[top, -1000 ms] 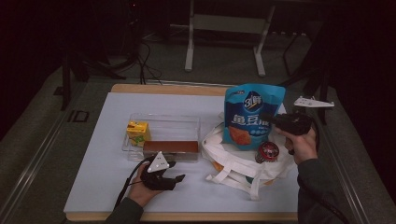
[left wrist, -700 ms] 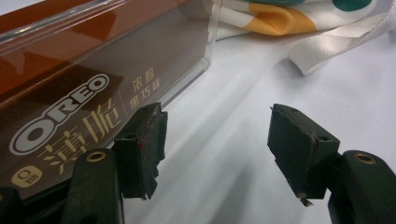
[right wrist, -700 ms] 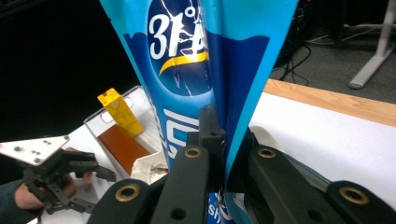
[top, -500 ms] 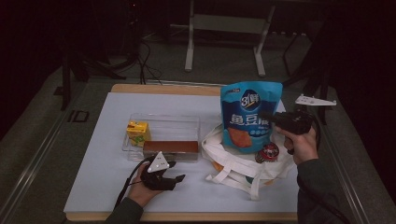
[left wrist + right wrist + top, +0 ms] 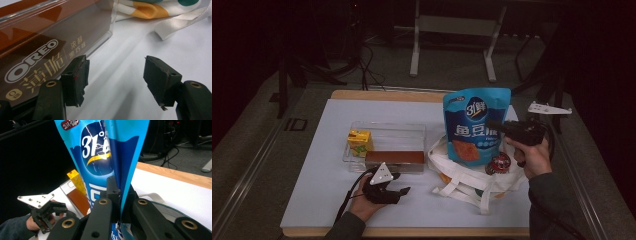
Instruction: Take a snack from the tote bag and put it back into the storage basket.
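Right gripper (image 5: 492, 125): clamped on the side edge of the blue snack bag (image 5: 476, 125); in the right gripper view my two black jaws pinch the bag's seam between them.
Snack bag: upright and off the table, its lower end hanging over the white tote bag (image 5: 462, 177), with a white "31°" logo near the top.
Left gripper (image 5: 399, 191): resting low on the table near the front edge, jaws spread apart with nothing between them.
Left fingers (image 5: 75, 80): one pad sits just beside the clear tray (image 5: 387, 131), close to the brown Oreo box (image 5: 394, 159) inside it.
Tray contents: Oreo box along the near wall, yellow carton (image 5: 359, 141) at the left end.
Tote bag: slumped on the white table cover (image 5: 312, 190) right of the tray, straps trailing toward me; a small round red-and-black packet (image 5: 499, 164) lies on it beneath the snack bag.
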{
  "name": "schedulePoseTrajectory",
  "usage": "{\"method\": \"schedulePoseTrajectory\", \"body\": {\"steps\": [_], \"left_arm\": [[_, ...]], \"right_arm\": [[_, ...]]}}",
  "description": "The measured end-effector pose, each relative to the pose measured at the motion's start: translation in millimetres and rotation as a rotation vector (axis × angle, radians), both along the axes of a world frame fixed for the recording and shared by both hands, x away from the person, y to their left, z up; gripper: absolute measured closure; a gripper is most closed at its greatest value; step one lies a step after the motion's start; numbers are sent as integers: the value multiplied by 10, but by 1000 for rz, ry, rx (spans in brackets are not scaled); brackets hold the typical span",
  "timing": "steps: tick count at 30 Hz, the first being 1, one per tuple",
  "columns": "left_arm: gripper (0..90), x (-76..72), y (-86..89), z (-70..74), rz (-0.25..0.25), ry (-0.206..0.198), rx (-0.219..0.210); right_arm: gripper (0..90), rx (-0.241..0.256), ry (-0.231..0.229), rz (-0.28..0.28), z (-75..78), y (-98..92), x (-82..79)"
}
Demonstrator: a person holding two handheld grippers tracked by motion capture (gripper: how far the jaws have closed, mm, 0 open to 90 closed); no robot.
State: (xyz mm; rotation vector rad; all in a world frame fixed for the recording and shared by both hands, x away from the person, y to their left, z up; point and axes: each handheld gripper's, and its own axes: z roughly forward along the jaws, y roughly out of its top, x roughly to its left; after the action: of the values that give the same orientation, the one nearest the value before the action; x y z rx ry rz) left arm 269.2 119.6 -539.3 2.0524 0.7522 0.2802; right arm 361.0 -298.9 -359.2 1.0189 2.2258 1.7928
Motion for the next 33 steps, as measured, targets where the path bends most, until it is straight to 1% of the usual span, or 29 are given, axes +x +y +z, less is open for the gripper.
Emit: {"method": "schedulePoseTrajectory", "body": {"steps": [3, 6, 11, 14, 17, 18, 23, 29, 33], "left_arm": [[362, -1, 0, 0, 0, 0, 0], [362, -1, -1, 0, 0, -1, 0], [361, -2, -1, 0, 0, -1, 0], [362, -1, -2, 0, 0, -1, 1], [361, -2, -2, 0, 0, -1, 1], [362, -3, -3, 1, 0, -1, 2], [361, -4, -3, 0, 0, -2, 1], [362, -7, -4, 1, -2, -3, 3], [362, -6, -4, 1, -2, -3, 2]], "right_arm": [[891, 15, 3, 11, 5, 31, -8], [891, 18, 4, 22, 16, 82, -6], [891, 50, 12, 45, 37, 140, -5], [891, 56, 8, 58, 71, 185, -23], [891, 52, 4, 61, 98, 215, -32], [891, 63, -5, 70, 148, 265, -33], [891, 71, -14, 76, 204, 330, -27], [891, 82, -28, 97, 279, 436, -17], [891, 112, -32, 100, 327, 479, 9]]}}
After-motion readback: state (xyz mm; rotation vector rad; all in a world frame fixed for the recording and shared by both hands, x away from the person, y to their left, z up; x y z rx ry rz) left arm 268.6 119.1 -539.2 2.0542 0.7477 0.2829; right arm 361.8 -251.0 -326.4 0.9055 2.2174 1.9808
